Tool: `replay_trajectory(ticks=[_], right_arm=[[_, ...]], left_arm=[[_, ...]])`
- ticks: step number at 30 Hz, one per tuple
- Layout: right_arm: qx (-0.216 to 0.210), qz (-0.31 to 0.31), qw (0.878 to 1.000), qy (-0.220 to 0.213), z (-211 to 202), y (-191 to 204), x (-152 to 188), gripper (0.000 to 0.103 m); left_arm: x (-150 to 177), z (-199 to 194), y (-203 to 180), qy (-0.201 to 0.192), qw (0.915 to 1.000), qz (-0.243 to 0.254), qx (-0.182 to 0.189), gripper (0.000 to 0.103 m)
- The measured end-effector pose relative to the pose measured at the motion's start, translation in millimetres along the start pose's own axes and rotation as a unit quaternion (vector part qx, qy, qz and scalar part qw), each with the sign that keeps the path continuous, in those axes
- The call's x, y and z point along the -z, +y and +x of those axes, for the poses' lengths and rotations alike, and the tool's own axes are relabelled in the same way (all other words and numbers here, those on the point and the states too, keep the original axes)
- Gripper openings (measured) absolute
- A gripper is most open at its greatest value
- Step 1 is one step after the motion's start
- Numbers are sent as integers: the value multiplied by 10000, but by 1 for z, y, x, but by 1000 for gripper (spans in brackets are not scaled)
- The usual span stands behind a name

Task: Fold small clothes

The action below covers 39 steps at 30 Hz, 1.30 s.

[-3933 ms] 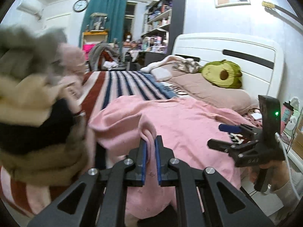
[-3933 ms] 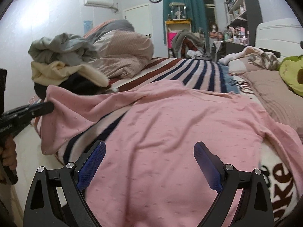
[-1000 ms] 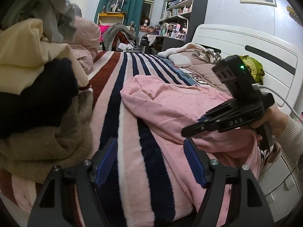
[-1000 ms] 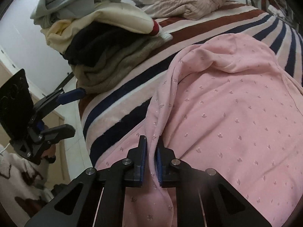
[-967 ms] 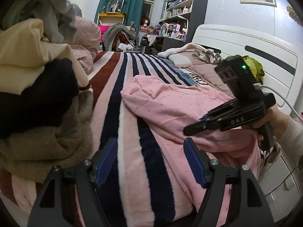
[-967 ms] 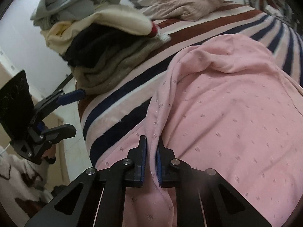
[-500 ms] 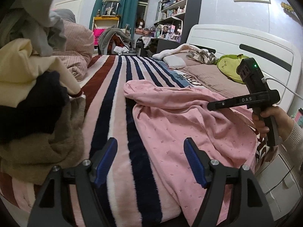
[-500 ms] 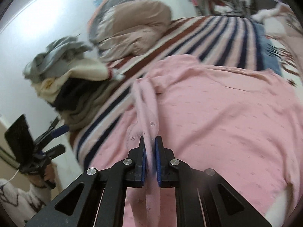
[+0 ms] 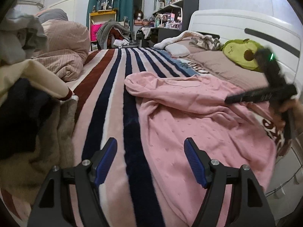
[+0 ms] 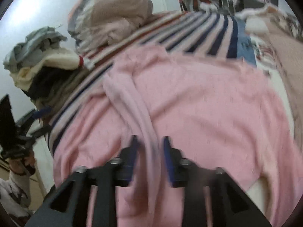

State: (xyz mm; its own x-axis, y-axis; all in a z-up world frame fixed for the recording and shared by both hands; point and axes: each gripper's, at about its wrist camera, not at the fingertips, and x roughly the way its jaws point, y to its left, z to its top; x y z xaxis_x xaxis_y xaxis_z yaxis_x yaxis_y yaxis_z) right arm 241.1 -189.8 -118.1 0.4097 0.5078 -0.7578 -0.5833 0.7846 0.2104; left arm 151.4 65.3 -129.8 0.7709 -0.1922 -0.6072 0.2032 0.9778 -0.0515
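Observation:
A pink dotted garment (image 9: 189, 113) lies rumpled on the striped blanket (image 9: 117, 98). In the right wrist view a long fold of the pink garment (image 10: 208, 104) runs between the blue pads of my right gripper (image 10: 150, 141). Its jaws are opening and the pads stand clear of the cloth. In the left wrist view that right gripper (image 9: 261, 94) is blurred above the garment's right side, held by a hand. My left gripper (image 9: 150, 147) is open over the garment's near left edge with nothing gripped. It also shows as the left gripper (image 10: 28, 126) at the bed's side.
A heap of grey, cream, black and tan clothes (image 9: 28, 104) fills the bed's left side. A brown quilt (image 9: 64, 47) is bunched behind it. A green avocado plush (image 9: 242, 54) and pillows lie by the white headboard (image 9: 246, 24). The bed's edge drops away at the right.
My right gripper carried the pink fold across the garment to the right, then its shut jaws parted off the cloth. The left gripper shifted sideways and stayed open.

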Motion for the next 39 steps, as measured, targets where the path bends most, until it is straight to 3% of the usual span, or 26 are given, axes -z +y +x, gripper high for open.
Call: replay_trajectory(ticks=[4,9,12,14,16,21,23,29,39], right_arm=[[3,-523,9985,-147,7,23,-43,38],[-168,-1485,9884,269,58,73,-80,37],[-26,-1914,9795,625,96,92,-81,36],[59,-2009,9769,720,110,94,-80,29],[129,-1989,9777,667,113,91,-80,6],[318,-1713,9845,192,93,74,-89,2],[394,-1557,9870,3,83,65,-92,1],[582,-1059,9924,-230,73,33,-97,1],[954,-604,9935,148,100,-7,-84,1]], left_arm=[[-9,26,10,117,9998,101,-117,69],[-22,62,15,234,9995,181,54,67],[-28,85,15,400,9988,233,139,58],[-31,96,16,560,9980,232,178,49],[-37,108,17,749,9968,207,213,40],[-52,126,13,964,9946,346,175,22],[-55,131,13,1013,9938,417,167,9],[-55,127,31,975,9948,277,27,6],[-46,124,45,1071,9938,240,-148,7]])
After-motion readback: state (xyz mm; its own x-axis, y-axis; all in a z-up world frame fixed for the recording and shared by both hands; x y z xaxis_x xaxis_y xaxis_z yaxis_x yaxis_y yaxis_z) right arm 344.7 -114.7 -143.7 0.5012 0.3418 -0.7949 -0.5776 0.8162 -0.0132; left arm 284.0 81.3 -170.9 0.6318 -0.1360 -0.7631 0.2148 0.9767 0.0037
